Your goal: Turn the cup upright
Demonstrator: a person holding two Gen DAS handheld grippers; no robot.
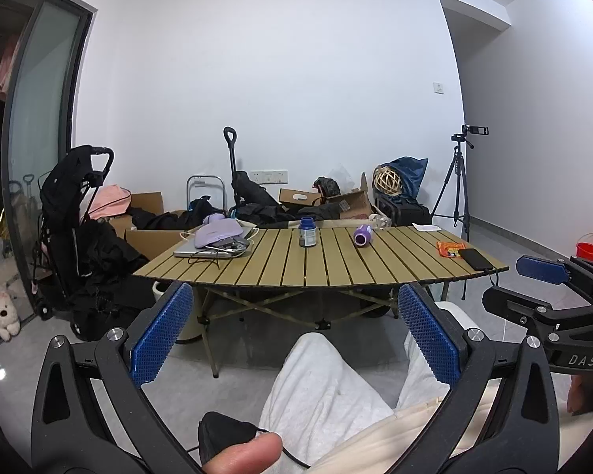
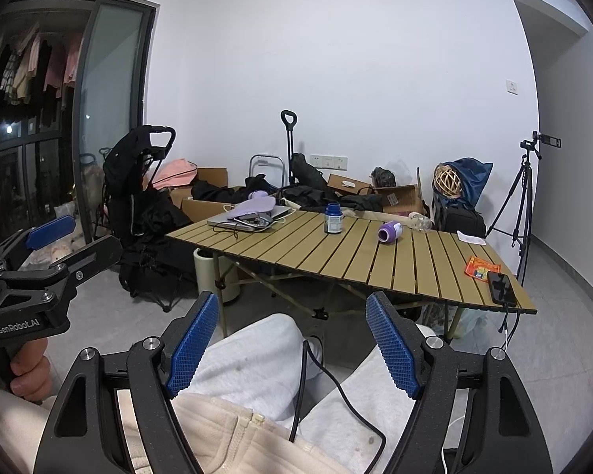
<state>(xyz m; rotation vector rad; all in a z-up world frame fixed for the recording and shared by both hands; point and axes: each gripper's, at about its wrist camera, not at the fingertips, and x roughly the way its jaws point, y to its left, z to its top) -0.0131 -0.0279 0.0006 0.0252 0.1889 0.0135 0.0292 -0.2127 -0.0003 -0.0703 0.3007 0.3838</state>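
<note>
I see the cup [image 1: 363, 234] lying on its side on the slatted worktop [image 1: 336, 268], centre-right of the left view, mouth toward camera. A dark jar [image 1: 307, 231] stands upright just left of it. A phone [image 1: 474, 258] lies at the worktop's right edge. Left tool [image 1: 292, 335]: pads spread wide, holding nothing, low over my lap. Right tool [image 2: 292, 345]: likewise spread and empty, well short of the worktop.
</note>
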